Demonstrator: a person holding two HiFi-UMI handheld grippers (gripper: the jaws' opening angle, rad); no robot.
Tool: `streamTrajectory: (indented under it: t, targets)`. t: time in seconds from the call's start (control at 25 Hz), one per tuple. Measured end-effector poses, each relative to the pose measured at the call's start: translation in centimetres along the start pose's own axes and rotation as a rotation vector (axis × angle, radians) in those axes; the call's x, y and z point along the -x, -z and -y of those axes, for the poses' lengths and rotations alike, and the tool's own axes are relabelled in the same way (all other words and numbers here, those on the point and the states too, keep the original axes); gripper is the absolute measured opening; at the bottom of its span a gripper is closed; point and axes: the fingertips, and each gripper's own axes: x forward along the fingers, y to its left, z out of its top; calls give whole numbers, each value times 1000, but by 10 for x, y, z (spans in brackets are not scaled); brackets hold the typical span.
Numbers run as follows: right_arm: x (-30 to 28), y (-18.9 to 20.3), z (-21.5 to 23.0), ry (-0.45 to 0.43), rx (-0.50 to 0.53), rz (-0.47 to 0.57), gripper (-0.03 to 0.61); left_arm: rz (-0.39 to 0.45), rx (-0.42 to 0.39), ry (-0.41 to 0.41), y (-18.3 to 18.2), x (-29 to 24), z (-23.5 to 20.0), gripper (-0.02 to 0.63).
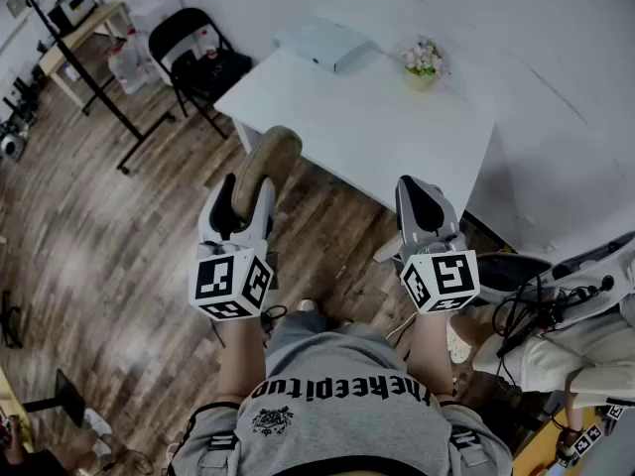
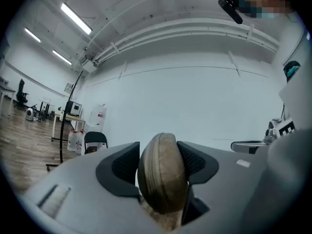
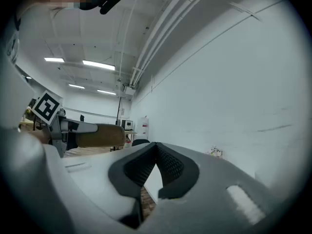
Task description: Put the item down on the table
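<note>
In the left gripper view, the left tool (image 2: 159, 152) pinches the brown oval item (image 2: 163, 179) edge-on between its pads. Only the head view shows the white table (image 1: 357, 127) at upper centre, with the item (image 1: 266, 159) held just short of its near edge. In its own view, the right tool (image 3: 156, 150) is pressed together with nothing in it.

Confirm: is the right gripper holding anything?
No, the right gripper has its jaws together on nothing; the brown oval item sits in the left gripper.
</note>
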Motion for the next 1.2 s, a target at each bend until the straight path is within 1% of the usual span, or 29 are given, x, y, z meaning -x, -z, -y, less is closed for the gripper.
streamTrajectory:
  t: [0.28,0.56,0.68,0.92,1.2]
  targets:
    - [11,-3,-21,8,4,3,0,6,3,8,-3,20,-9,258]
    - [7,-2,-35,11,12,4,0,10,8,16,-2,24,-21,258]
    - [3,-4,-41,10,7,22,0,13,11,20,-2,24,-28,258]
    - [-15,-5,-55,-7,1,36,0,18,15,32,-3,15,-45,258]
    - [-37,-4,-59,9,-6,41,0,6,1,61,-3,-6,-59,258]
